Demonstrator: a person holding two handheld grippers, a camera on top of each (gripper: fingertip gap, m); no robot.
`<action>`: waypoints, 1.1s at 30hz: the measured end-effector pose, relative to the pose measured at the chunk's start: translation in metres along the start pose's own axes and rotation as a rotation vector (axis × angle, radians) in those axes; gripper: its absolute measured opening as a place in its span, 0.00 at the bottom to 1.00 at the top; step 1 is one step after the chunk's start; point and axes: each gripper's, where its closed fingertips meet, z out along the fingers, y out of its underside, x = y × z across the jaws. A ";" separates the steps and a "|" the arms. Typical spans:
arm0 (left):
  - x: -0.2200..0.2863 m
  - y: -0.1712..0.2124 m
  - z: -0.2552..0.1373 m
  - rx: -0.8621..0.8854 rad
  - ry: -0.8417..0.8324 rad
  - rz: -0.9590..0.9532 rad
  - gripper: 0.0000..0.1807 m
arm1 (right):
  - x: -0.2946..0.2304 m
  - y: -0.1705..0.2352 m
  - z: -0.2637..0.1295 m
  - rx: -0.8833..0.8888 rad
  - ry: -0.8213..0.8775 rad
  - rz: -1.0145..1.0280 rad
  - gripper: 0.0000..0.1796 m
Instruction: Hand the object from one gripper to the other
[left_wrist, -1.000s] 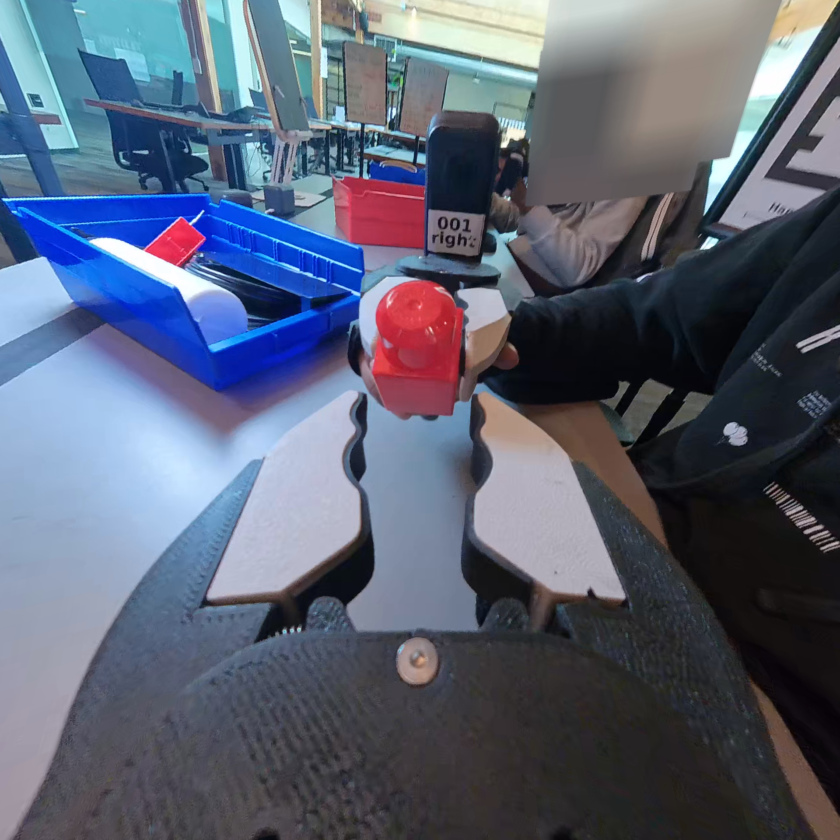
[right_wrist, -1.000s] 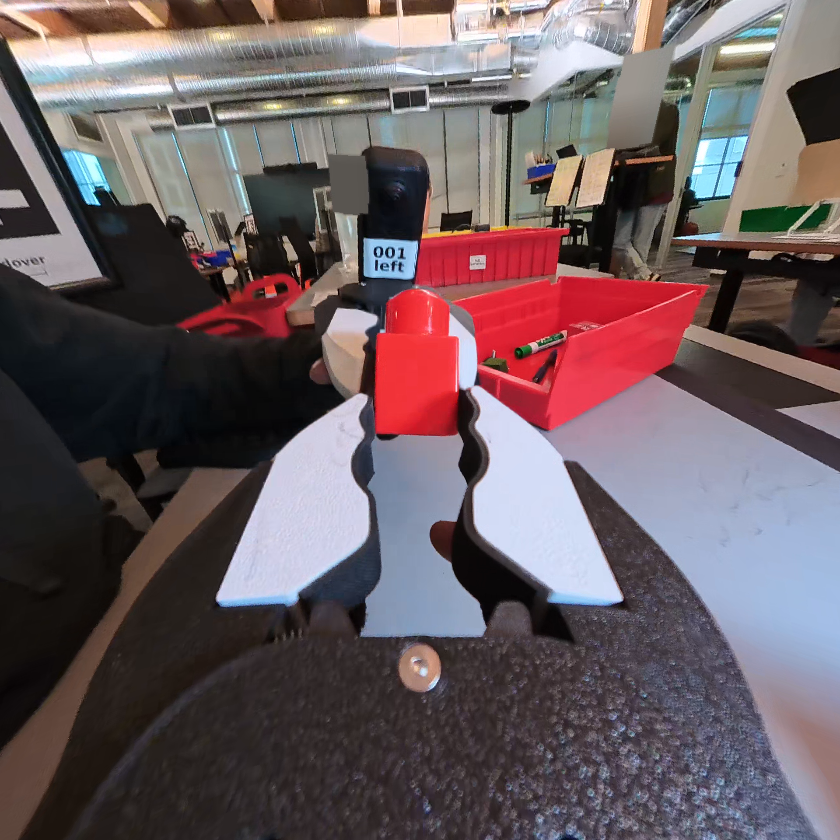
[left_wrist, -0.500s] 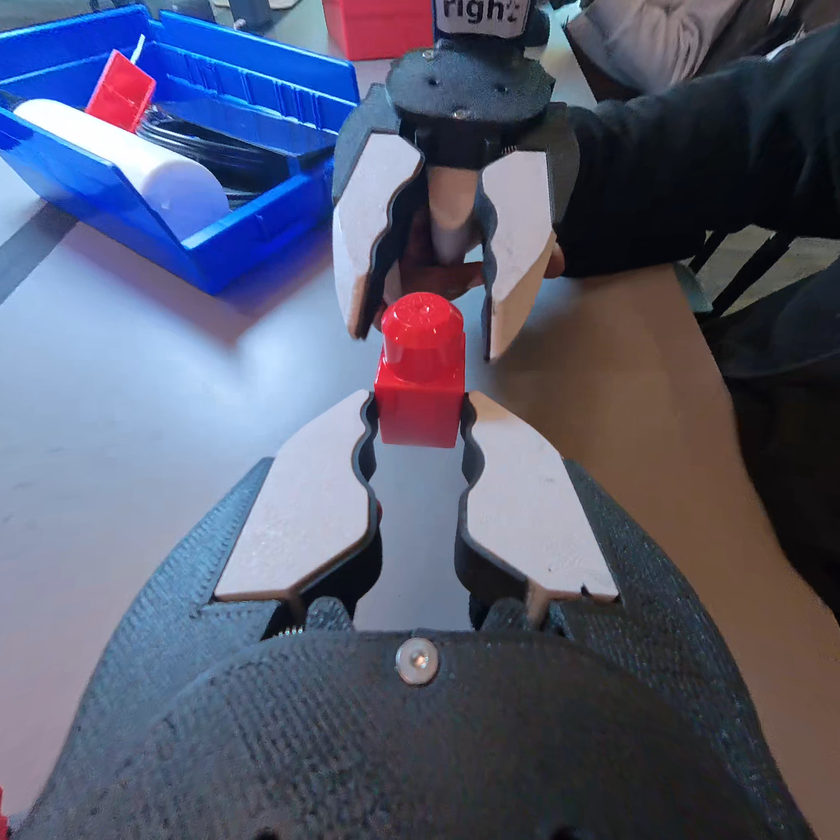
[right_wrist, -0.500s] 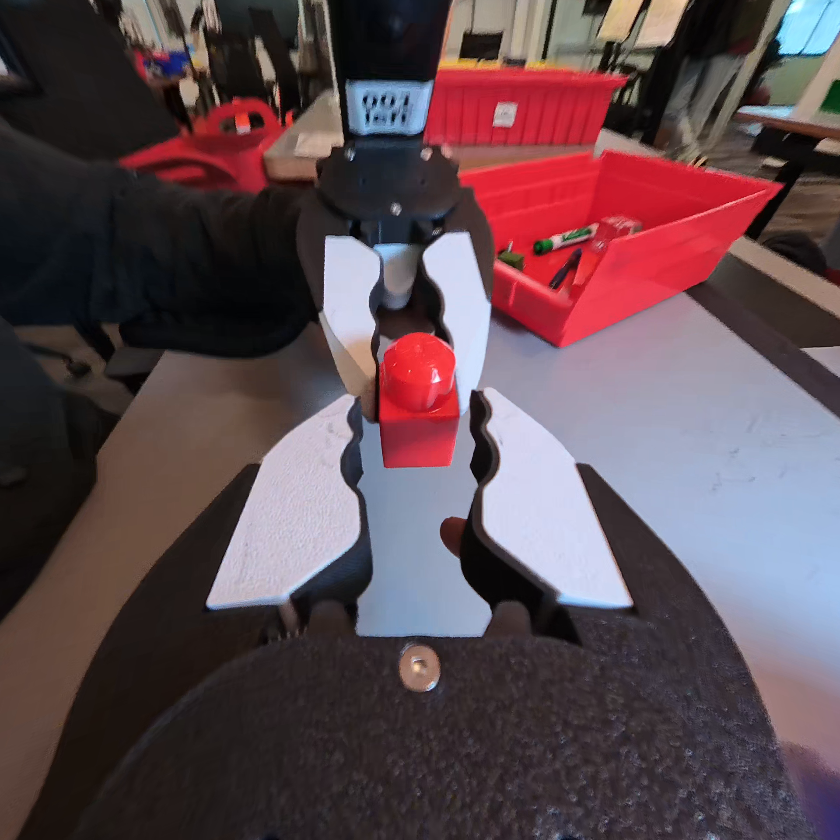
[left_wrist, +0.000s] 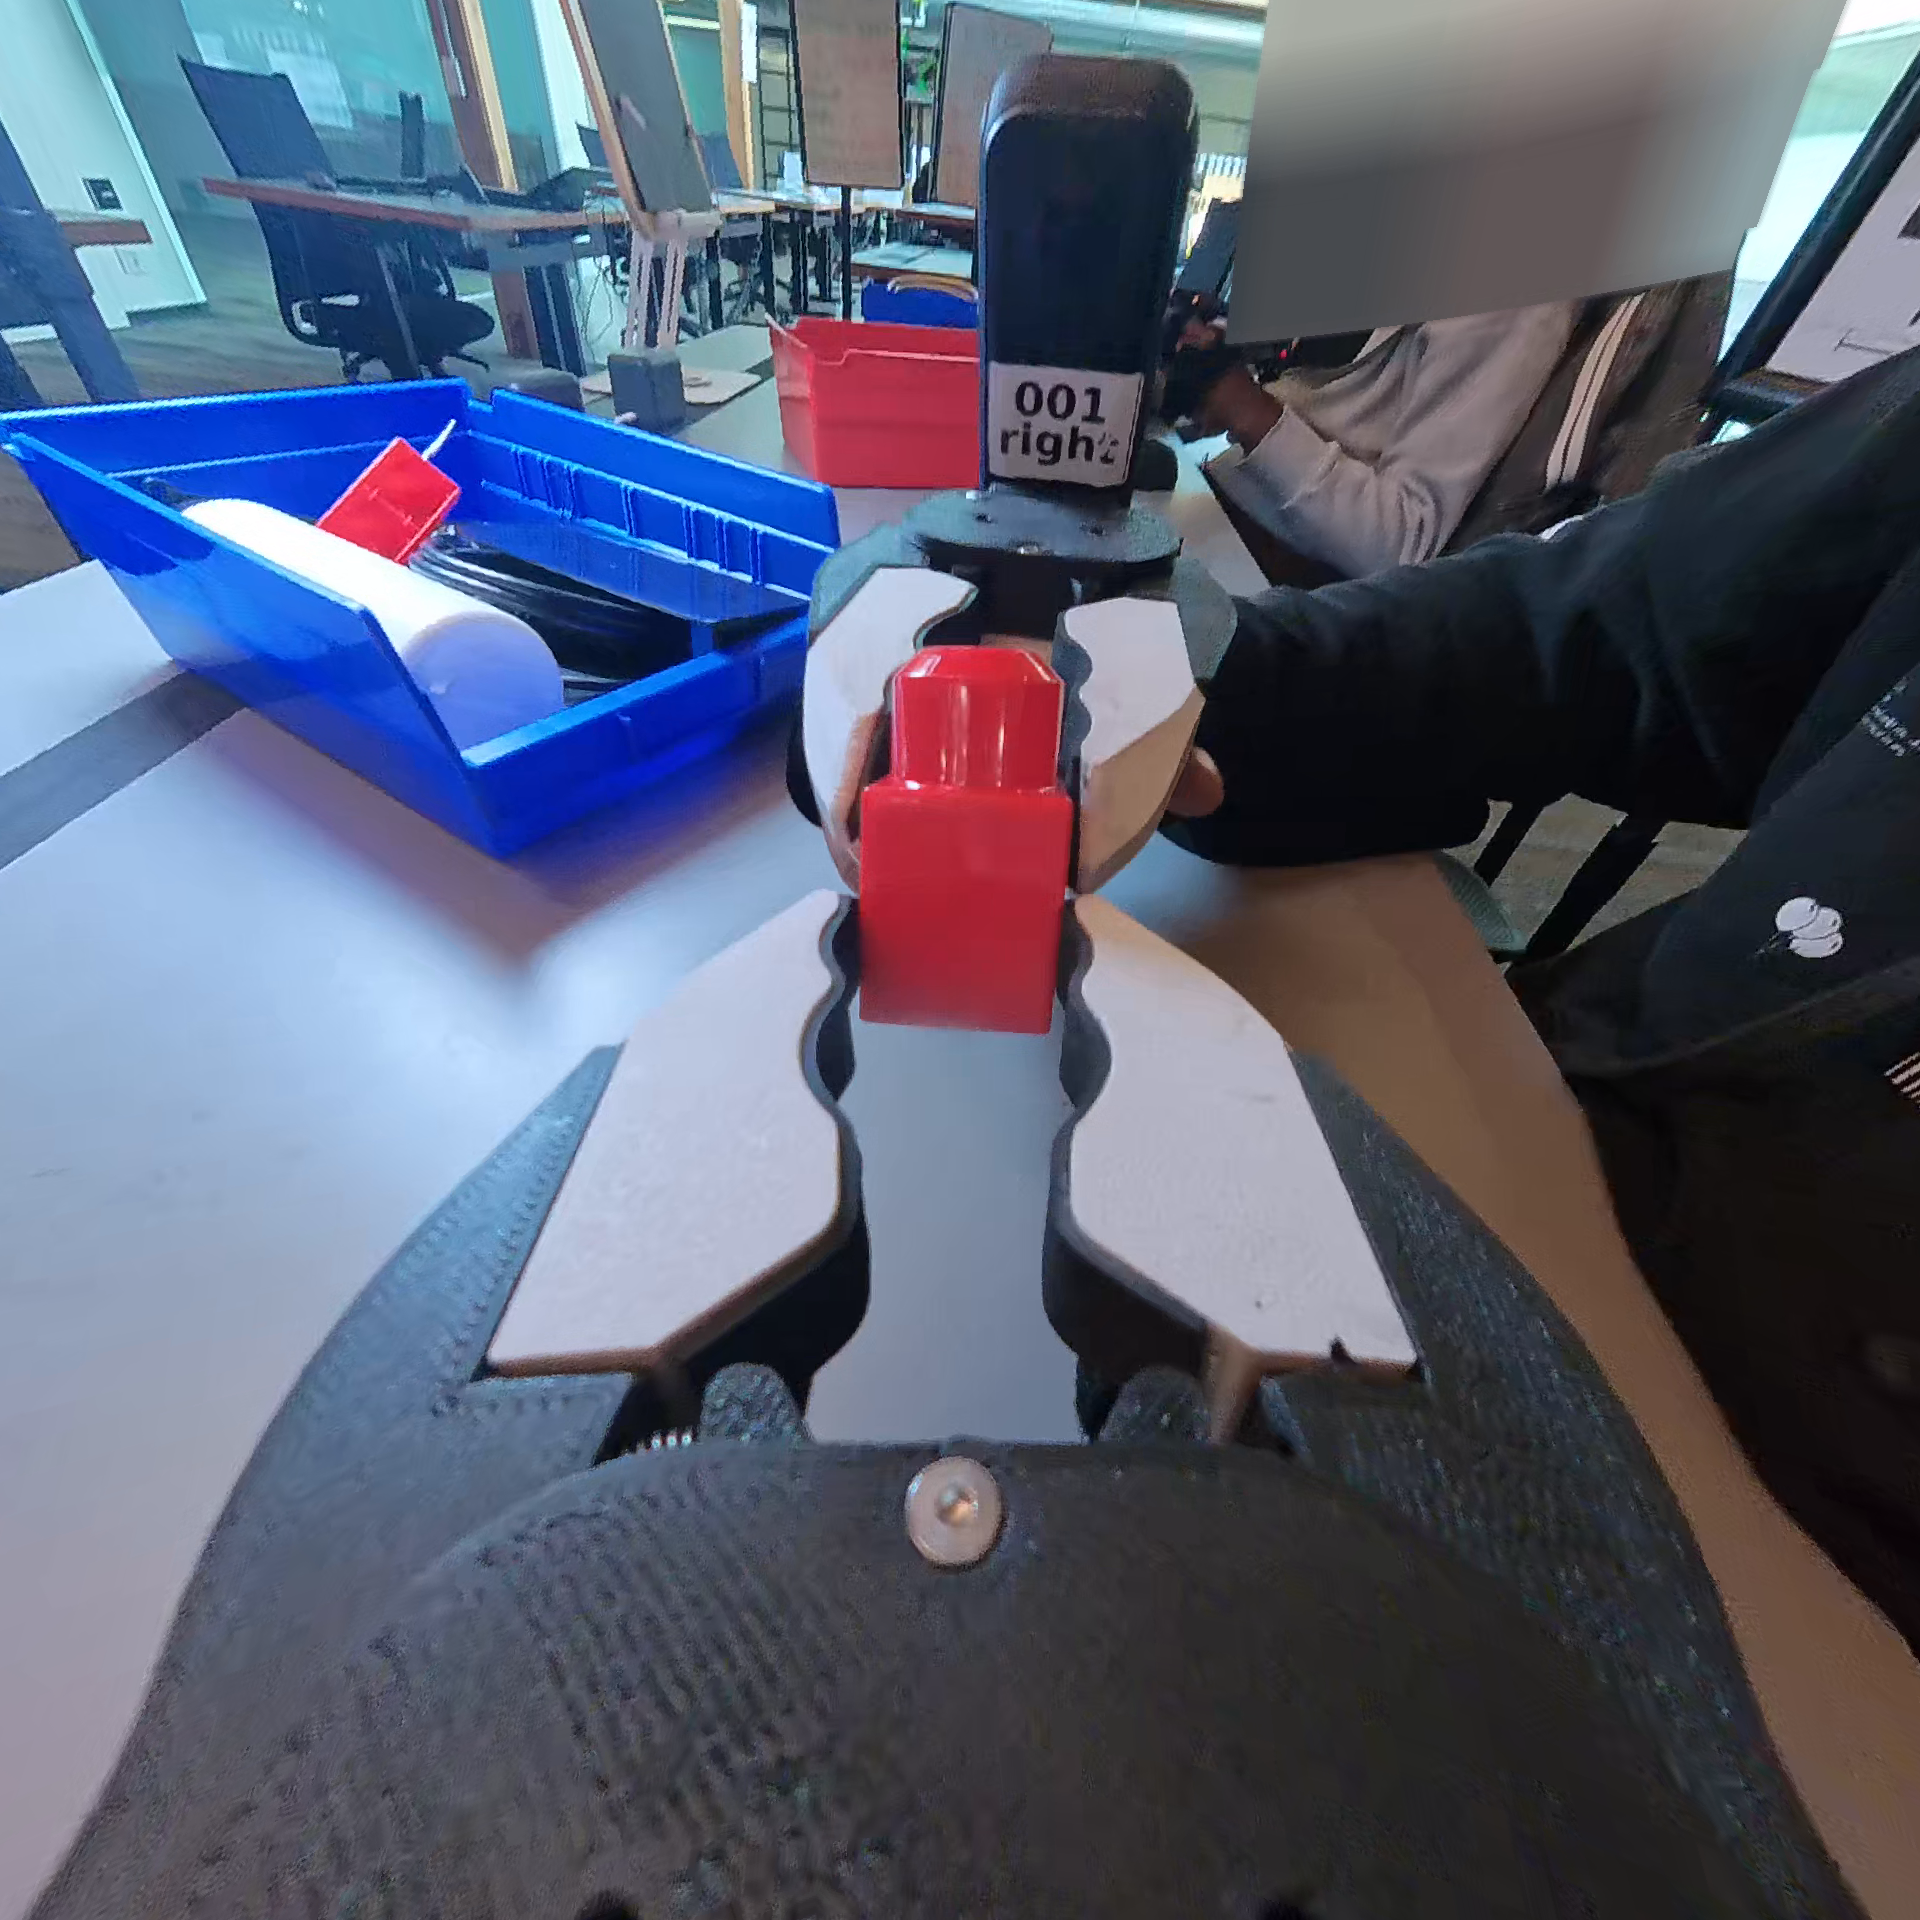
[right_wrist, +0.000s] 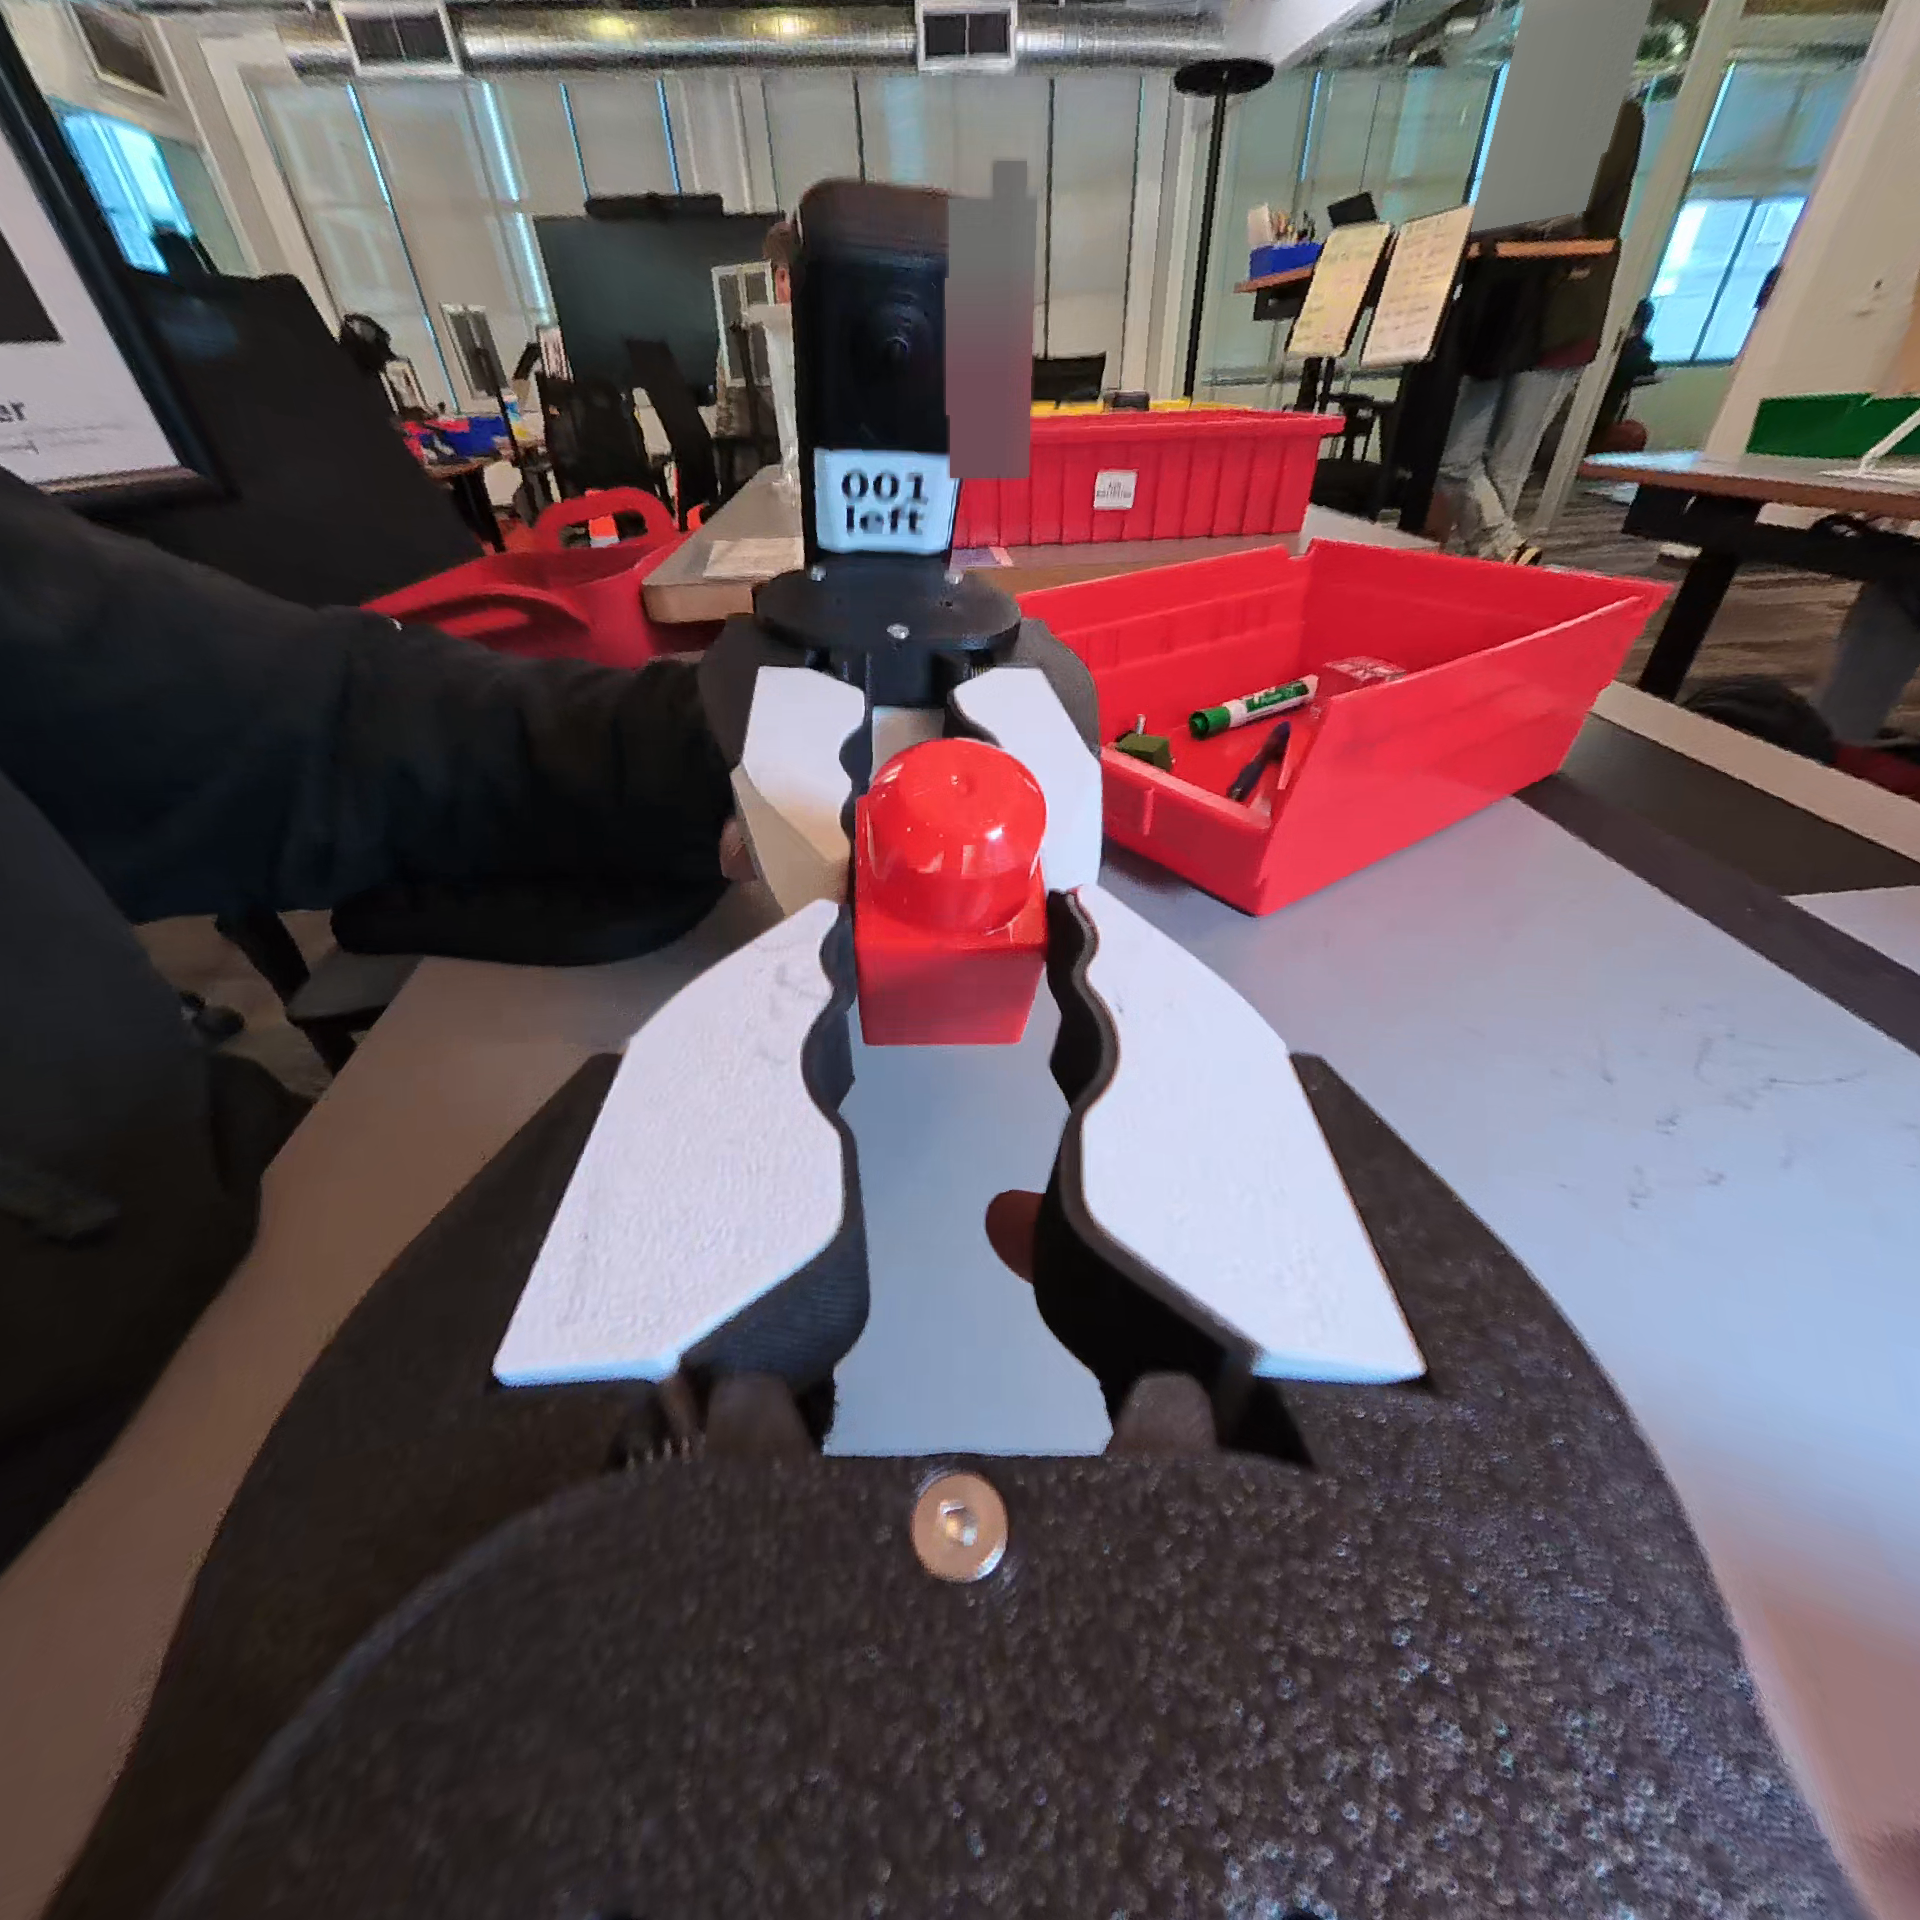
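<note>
A red toy brick (left_wrist: 961, 914) with a round stud on top is held above the grey table (left_wrist: 260, 1039) between both grippers. My left gripper (left_wrist: 956, 904) is shut on the brick's square base, with its fingertips against both sides. My right gripper (right_wrist: 951, 914) faces it and is shut on the same brick (right_wrist: 945, 935). In the left wrist view the right gripper (left_wrist: 971, 852) stands behind the brick with the stud between its fingers. In the right wrist view the left gripper (right_wrist: 935, 873) stands behind the stud.
A blue bin (left_wrist: 312, 644) with a white roll (left_wrist: 416, 613) and black cable sits on the table to the left. A red bin (right_wrist: 1403, 810) holds a green marker (right_wrist: 1252, 707) and small items. Black sleeves (left_wrist: 1455, 707) reach in from the table edge. My two grippers' fingertips are within a few centimetres of each other.
One second ago the right gripper held the brick and the left was open. Half a second ago the left held it and the right was open. Now both are shut on it.
</note>
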 end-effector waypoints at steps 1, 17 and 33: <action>-0.001 0.004 -0.001 -0.030 0.001 0.002 0.20 | 0.001 0.004 0.001 -0.031 -0.001 -0.001 0.20; -0.008 0.031 -0.004 -0.205 -0.039 0.096 0.20 | 0.003 0.018 -0.001 -0.146 0.006 -0.069 0.17; 0.028 -0.022 -0.005 0.147 0.159 -0.027 0.27 | -0.010 -0.036 -0.027 0.277 -0.426 0.583 0.16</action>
